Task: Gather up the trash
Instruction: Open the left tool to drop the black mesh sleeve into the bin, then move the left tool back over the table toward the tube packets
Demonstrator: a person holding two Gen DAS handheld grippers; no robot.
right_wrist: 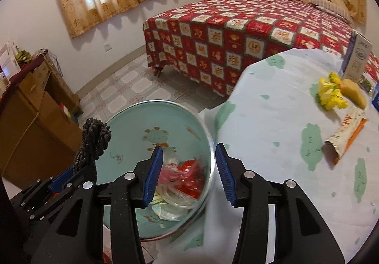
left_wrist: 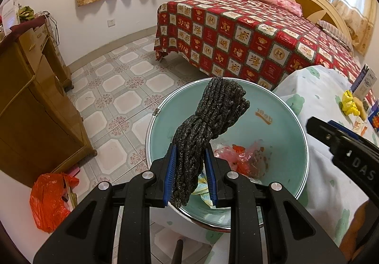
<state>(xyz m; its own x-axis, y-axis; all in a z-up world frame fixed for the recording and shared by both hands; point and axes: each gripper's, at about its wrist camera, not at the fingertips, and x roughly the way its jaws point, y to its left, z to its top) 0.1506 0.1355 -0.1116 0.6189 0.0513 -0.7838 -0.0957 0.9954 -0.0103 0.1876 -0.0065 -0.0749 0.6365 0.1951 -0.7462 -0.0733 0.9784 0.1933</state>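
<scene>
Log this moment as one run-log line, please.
left gripper: jaws shut on dark rope bundle, above bin | right gripper: jaws open, empty | table: yellow wrapper, snack packet remain

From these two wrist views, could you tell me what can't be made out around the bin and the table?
- Bin bottom: covered by the trash in both views, and partly by the dark bundle in the left gripper.
- Bin's near rim: behind gripper bodies.
- Open wrapper: print too small to read in the right view.
- Right gripper: cut off in the left view.
- Box: lettering unreadable.
</scene>
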